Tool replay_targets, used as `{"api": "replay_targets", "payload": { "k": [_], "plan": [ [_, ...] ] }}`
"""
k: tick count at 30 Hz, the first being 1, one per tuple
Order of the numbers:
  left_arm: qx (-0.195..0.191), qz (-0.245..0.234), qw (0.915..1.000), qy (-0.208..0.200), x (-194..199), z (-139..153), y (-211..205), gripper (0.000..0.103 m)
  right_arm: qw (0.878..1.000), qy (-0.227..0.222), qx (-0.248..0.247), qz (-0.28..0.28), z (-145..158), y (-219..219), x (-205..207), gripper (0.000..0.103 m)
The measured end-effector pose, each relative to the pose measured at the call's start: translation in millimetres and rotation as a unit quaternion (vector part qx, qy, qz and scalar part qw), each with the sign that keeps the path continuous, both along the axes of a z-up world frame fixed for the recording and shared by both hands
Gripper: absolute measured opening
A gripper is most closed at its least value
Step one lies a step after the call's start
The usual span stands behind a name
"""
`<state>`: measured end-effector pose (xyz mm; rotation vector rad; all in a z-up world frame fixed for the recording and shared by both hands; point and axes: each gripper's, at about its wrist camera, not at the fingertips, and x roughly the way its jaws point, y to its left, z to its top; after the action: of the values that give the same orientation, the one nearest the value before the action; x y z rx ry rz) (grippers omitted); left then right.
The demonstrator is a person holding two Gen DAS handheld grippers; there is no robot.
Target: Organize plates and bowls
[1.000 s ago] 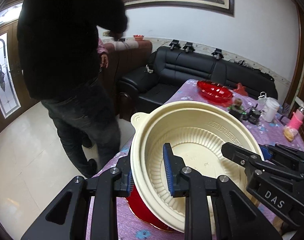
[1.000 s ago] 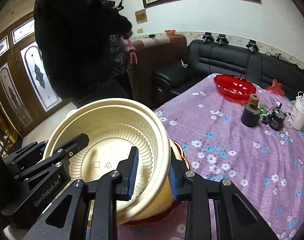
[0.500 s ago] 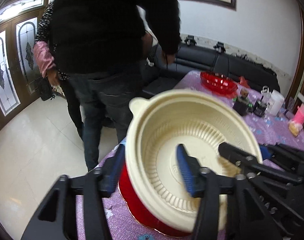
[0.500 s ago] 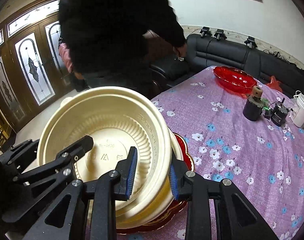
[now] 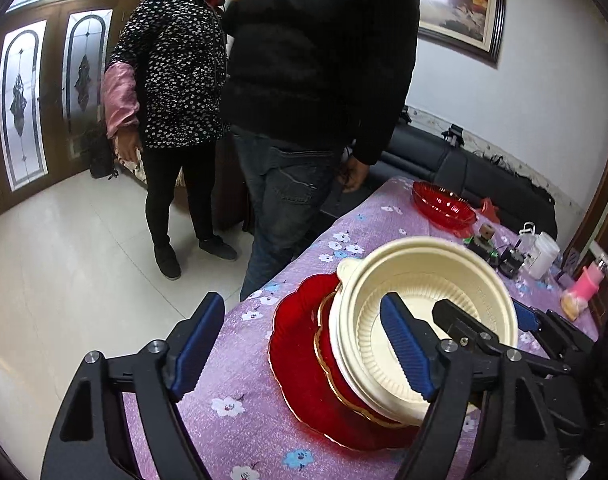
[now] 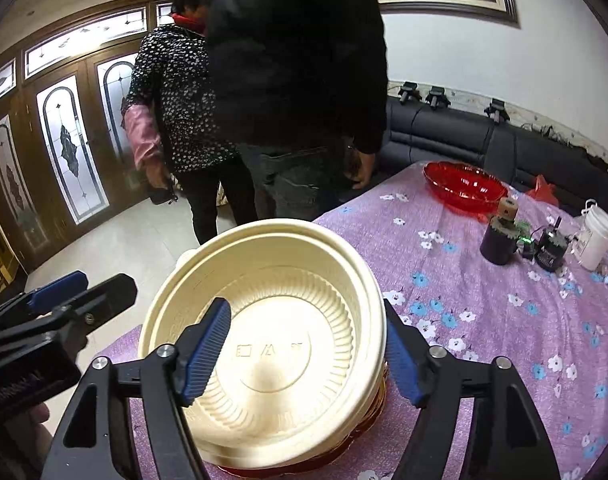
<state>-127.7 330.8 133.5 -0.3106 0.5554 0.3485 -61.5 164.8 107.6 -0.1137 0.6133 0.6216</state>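
Take the cream bowl (image 6: 264,344) as your landmark: it sits nested on top of a gold-rimmed red dish (image 5: 336,376) and a wide red plate (image 5: 300,364), close to the near corner of the worktop (image 6: 484,304). The stack looks off-centre in the left wrist view, with the bowl sitting toward the right of the red plate, so a nudge on withdrawal could slide it.

Your right hand-held gripper (image 6: 304,348) straddles the bowl's near wall, one pad inside and one outside; its jaws are opening and the pads appear clear of the wall. Lift out straight, or the inner pad may catch the ribbing and tip the bowl.

Your left hand-held gripper (image 5: 300,344) points down at the bowl's left side, jaws opening wide, nothing held. Its right finger hangs over the bowl's inside, so watch the rim there too.
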Motion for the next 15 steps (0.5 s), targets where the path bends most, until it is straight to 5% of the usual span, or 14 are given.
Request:
{"api": "replay_targets", "payload": {
  "k": [15],
  "plan": [
    [-0.004,-0.014,0.9997,-0.017,-25,8,-15,0.082,0.999,-0.028,0.022,-0.017,18,-34,-23,0.087]
  ]
}}
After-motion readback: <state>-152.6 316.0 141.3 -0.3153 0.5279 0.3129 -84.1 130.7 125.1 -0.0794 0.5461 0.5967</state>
